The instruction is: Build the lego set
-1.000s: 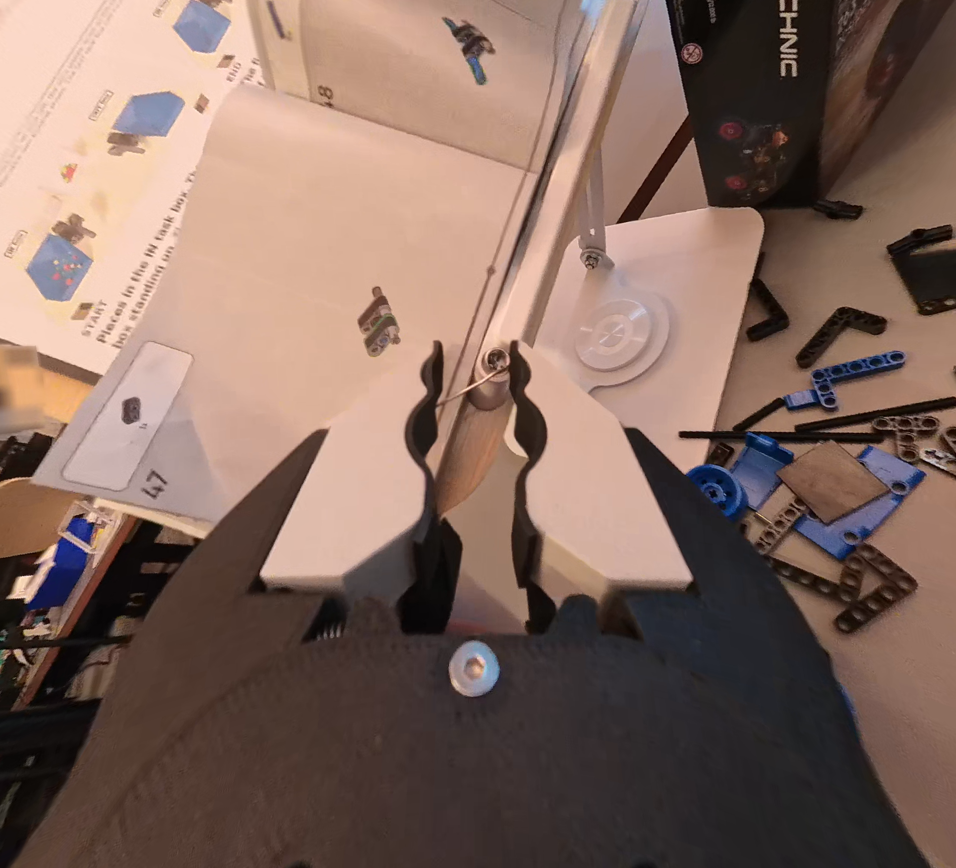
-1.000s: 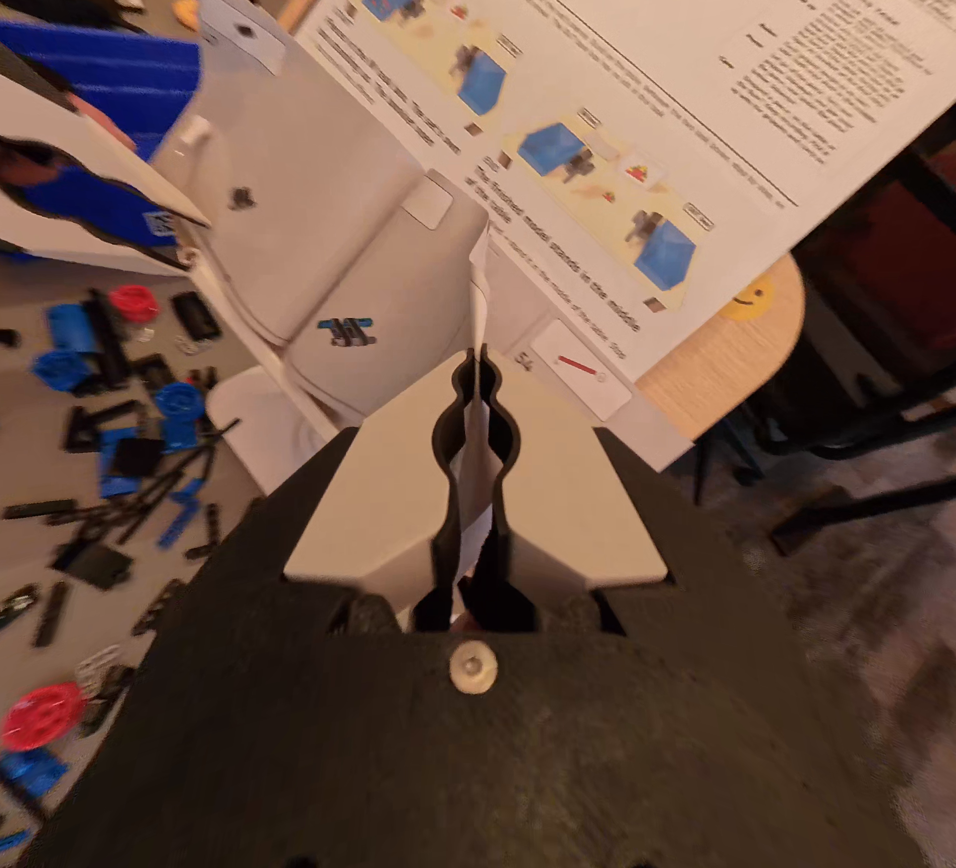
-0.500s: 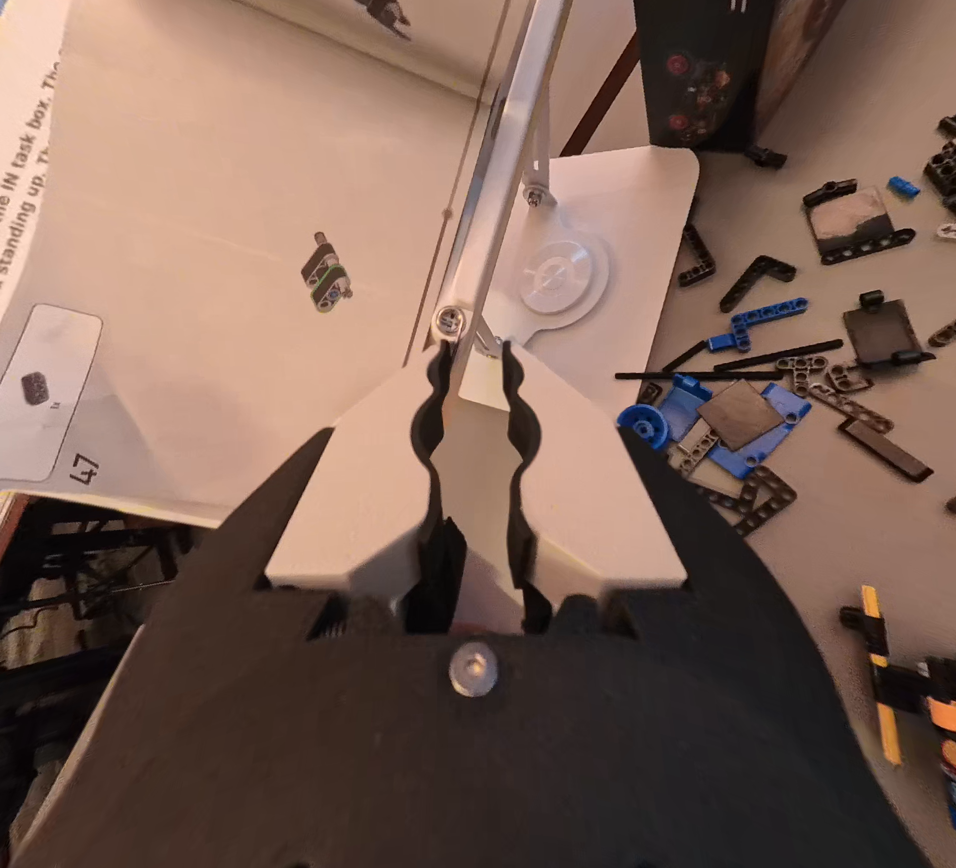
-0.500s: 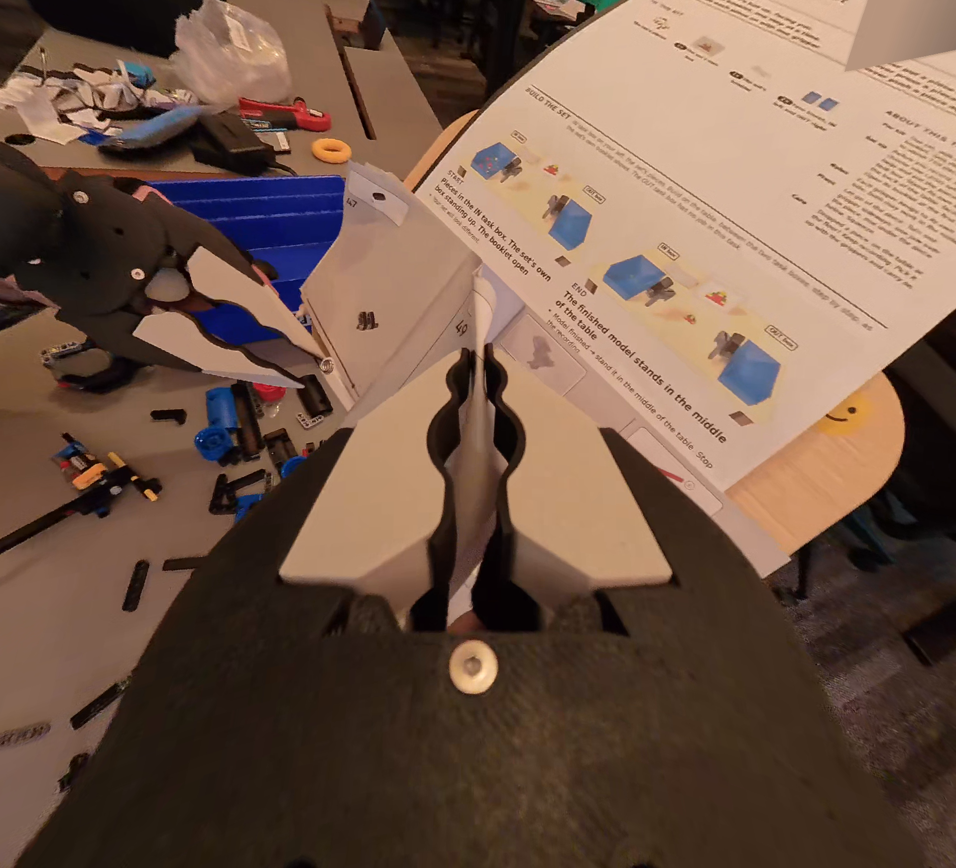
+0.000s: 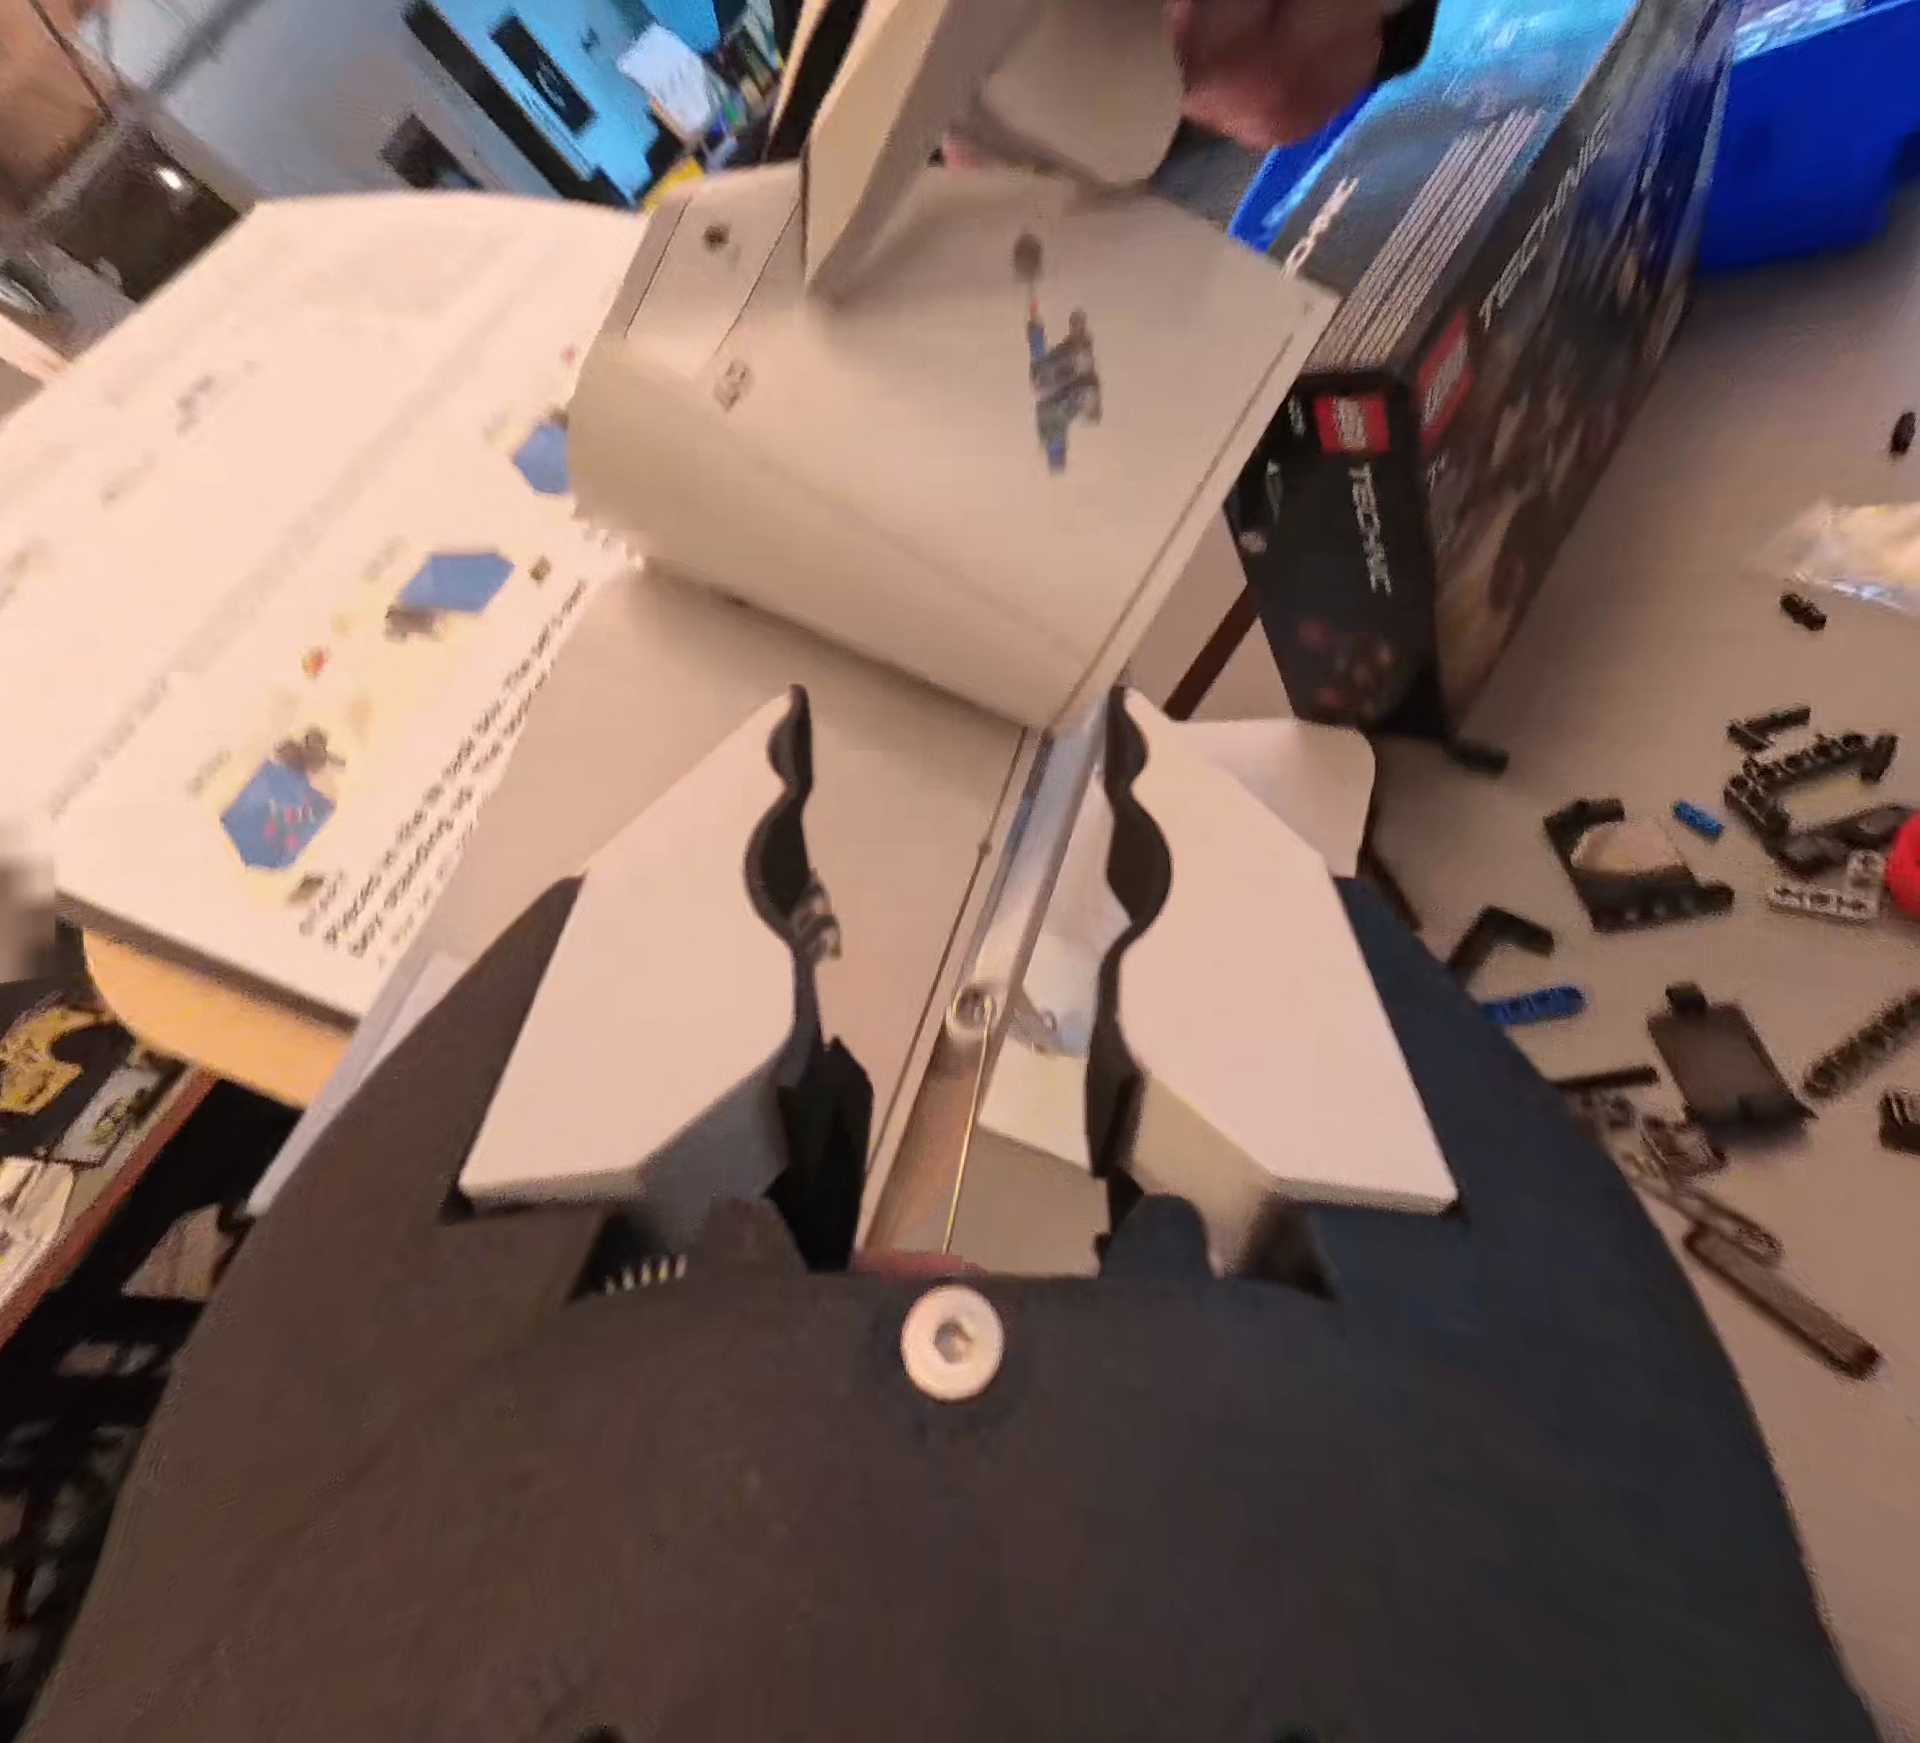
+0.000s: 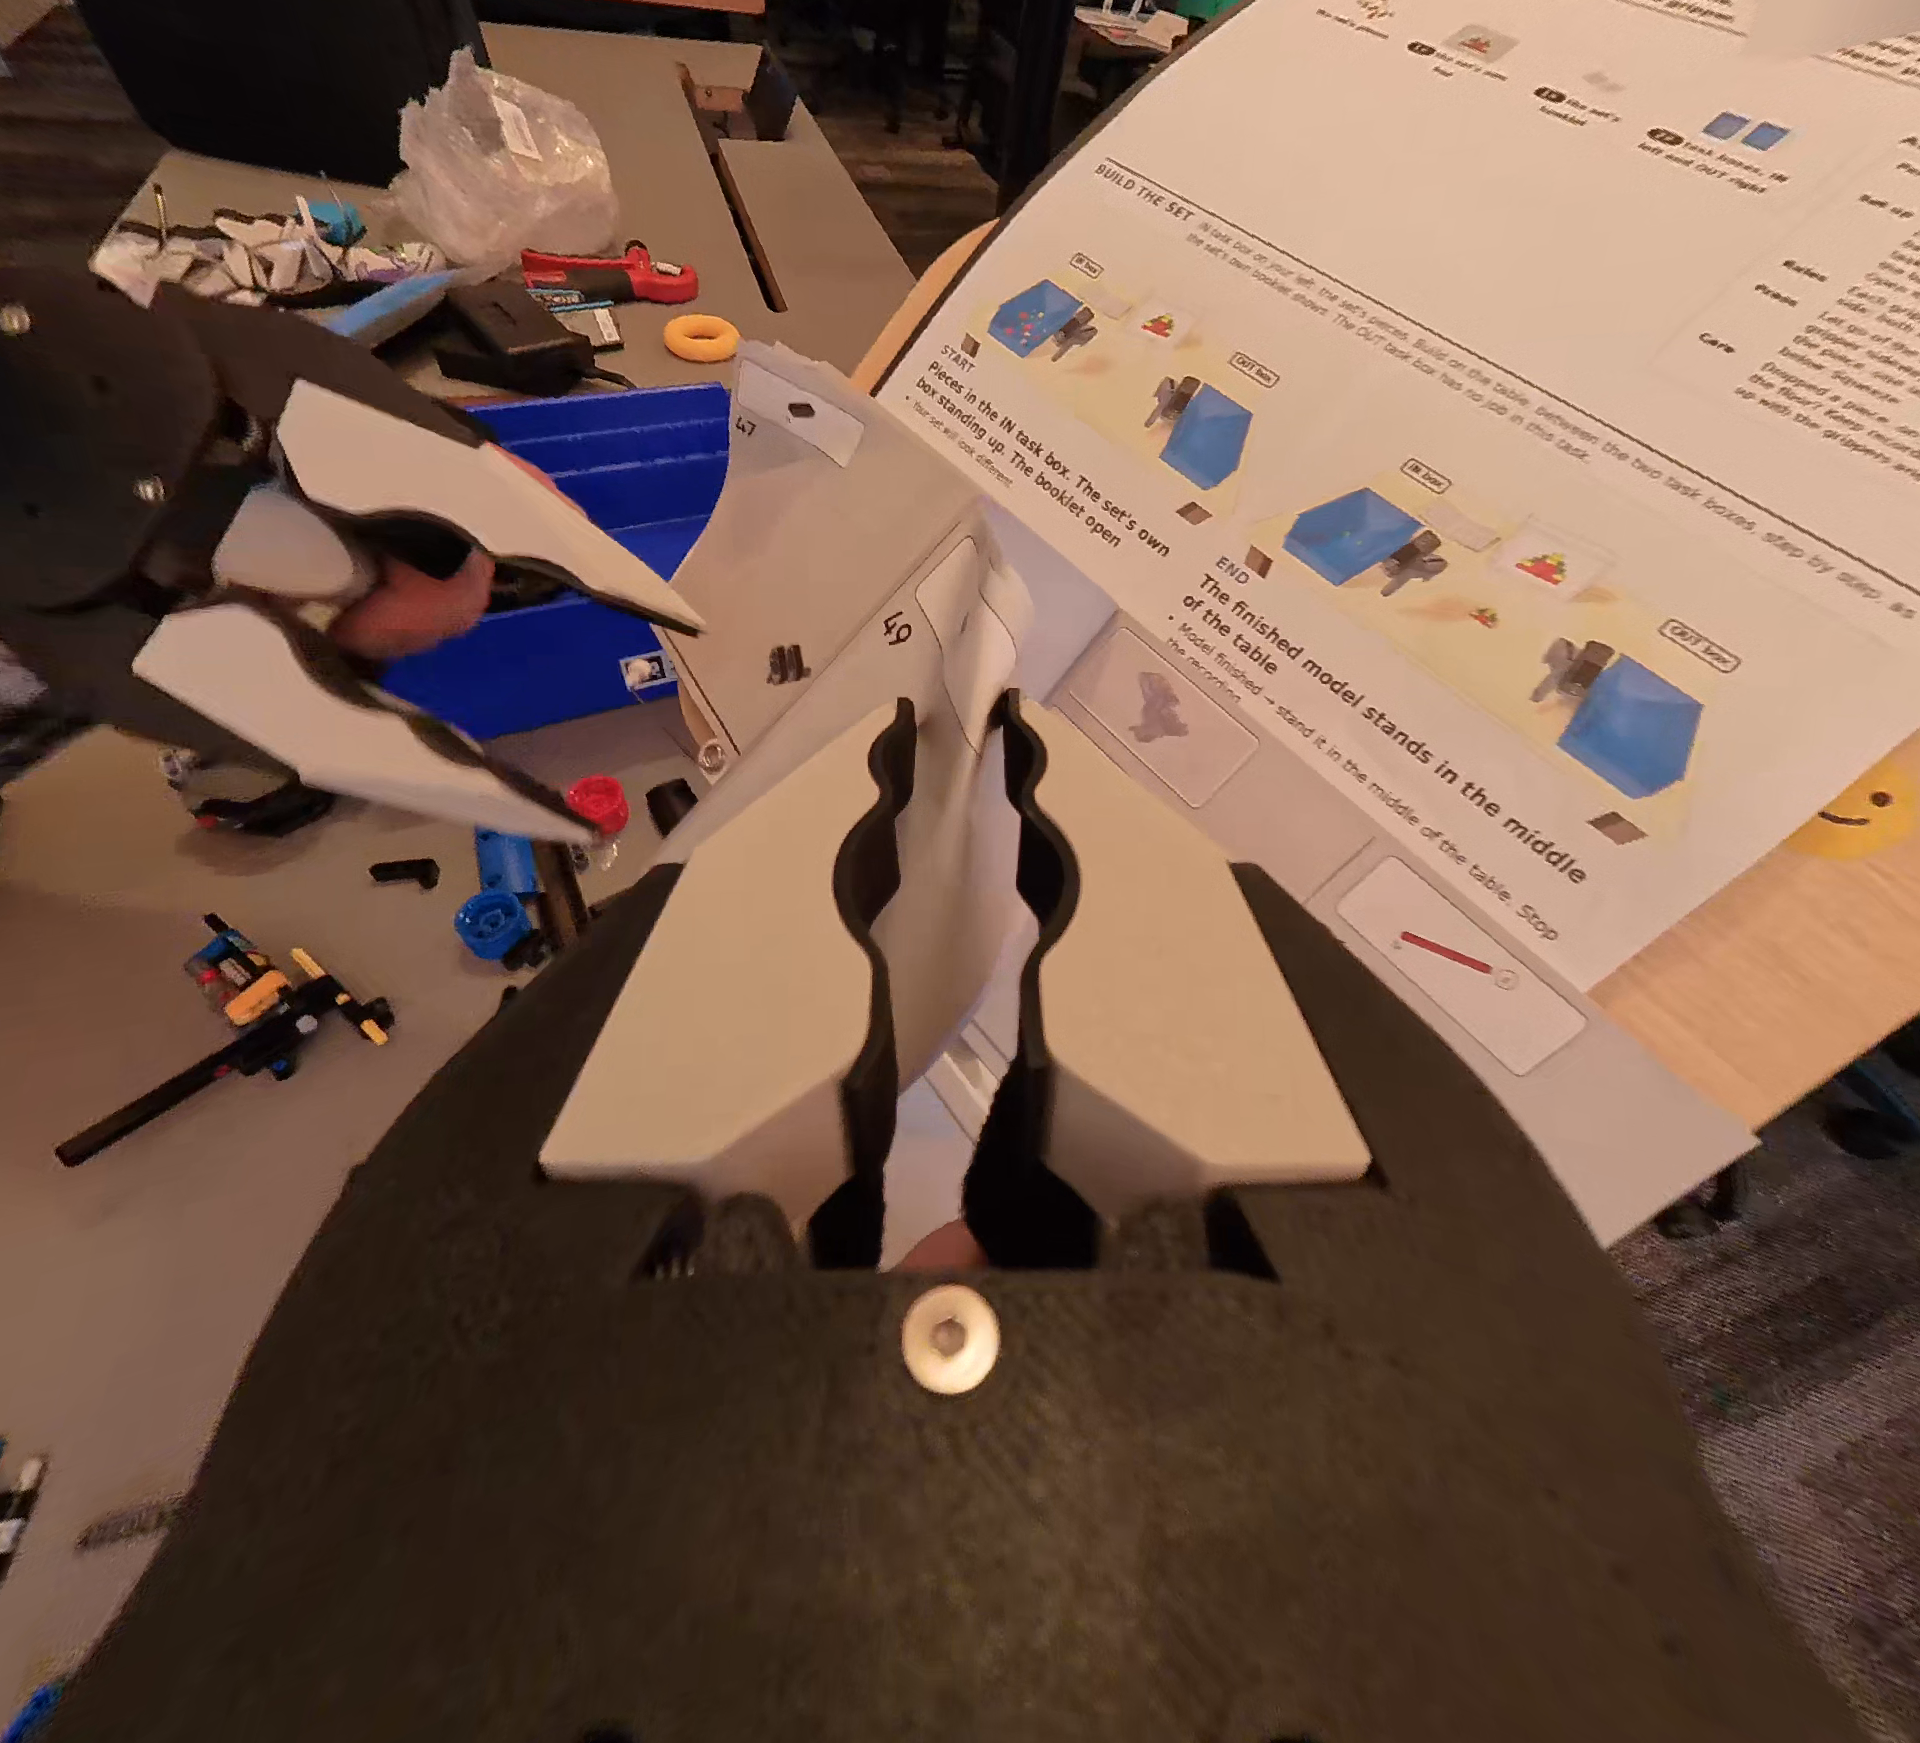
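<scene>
Judging by the pose, this is a page turn in the booklet (image 6: 831, 550), not building; loose pieces (image 6: 499, 914) lie on the table. The left gripper (image 5: 951, 737) gapes empty astride the stand's bar (image 5: 1039, 841). The right gripper (image 6: 956, 717), part open, straddles a lifted page (image 6: 966, 820) that next needs laying flat

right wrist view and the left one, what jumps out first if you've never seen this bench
The right hand-held gripper in the foreground, its fingers around a page of the instruction booklet propped on a stand. At left the left hand-held gripper gapes open beside the blue bin. In the left wrist view, black and blue lego pieces lie scattered on the grey table to the right, beside the dark set box.
</scene>
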`<move>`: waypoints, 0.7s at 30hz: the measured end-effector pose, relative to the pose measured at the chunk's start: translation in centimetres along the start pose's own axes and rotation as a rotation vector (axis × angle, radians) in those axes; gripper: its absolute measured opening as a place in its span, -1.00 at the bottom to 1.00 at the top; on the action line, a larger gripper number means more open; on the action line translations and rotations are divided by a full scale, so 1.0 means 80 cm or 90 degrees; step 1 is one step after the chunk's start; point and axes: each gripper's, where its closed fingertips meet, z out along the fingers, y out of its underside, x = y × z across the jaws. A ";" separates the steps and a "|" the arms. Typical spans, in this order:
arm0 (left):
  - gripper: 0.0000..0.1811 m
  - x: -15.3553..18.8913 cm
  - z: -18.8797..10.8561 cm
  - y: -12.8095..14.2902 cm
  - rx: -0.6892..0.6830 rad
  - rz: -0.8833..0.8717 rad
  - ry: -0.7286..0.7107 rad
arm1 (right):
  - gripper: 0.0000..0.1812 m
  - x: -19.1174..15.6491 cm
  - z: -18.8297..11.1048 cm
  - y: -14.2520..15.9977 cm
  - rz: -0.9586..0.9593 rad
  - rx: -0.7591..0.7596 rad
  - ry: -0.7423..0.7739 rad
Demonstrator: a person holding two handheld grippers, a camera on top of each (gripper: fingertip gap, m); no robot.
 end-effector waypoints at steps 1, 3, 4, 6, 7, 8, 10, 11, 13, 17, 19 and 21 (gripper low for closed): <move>-0.37 0.002 0.006 -0.006 0.006 0.012 -0.011 | -0.84 -0.005 0.001 -0.004 0.009 0.011 -0.007; -0.37 0.005 0.019 -0.011 0.007 0.054 -0.044 | -0.82 -0.013 0.001 -0.011 0.024 0.031 -0.020; -0.41 0.005 0.025 -0.012 0.009 0.068 -0.061 | -0.78 -0.015 0.000 -0.014 0.028 0.039 -0.023; -0.51 0.002 0.033 -0.011 0.007 0.072 -0.087 | -0.75 -0.022 -0.001 -0.019 0.041 0.052 -0.039; -0.53 0.001 0.036 -0.010 0.004 0.067 -0.091 | -0.72 -0.025 -0.001 -0.021 0.047 0.058 -0.046; -0.58 0.001 0.039 -0.005 -0.005 0.061 -0.091 | -0.68 -0.028 -0.001 -0.022 0.052 0.062 -0.054; -0.75 -0.002 0.038 -0.002 0.001 0.042 -0.097 | -0.62 -0.038 -0.001 -0.024 0.053 0.067 -0.075; -0.76 -0.002 0.036 -0.002 0.008 0.025 -0.090 | -0.61 -0.045 0.000 -0.024 0.051 0.071 -0.086; -0.78 -0.006 0.031 0.000 0.022 -0.014 -0.084 | -0.57 -0.061 0.004 -0.021 0.042 0.069 -0.113; -0.76 -0.014 0.017 0.003 0.046 -0.092 -0.064 | -0.54 -0.091 0.022 -0.009 0.031 0.062 -0.159; -0.76 -0.010 0.009 0.006 0.059 -0.148 -0.023 | -0.49 -0.102 0.032 -0.001 0.007 0.053 -0.162; -0.74 -0.011 0.003 0.008 0.076 -0.192 -0.001 | -0.49 -0.101 0.040 0.005 -0.003 0.050 -0.148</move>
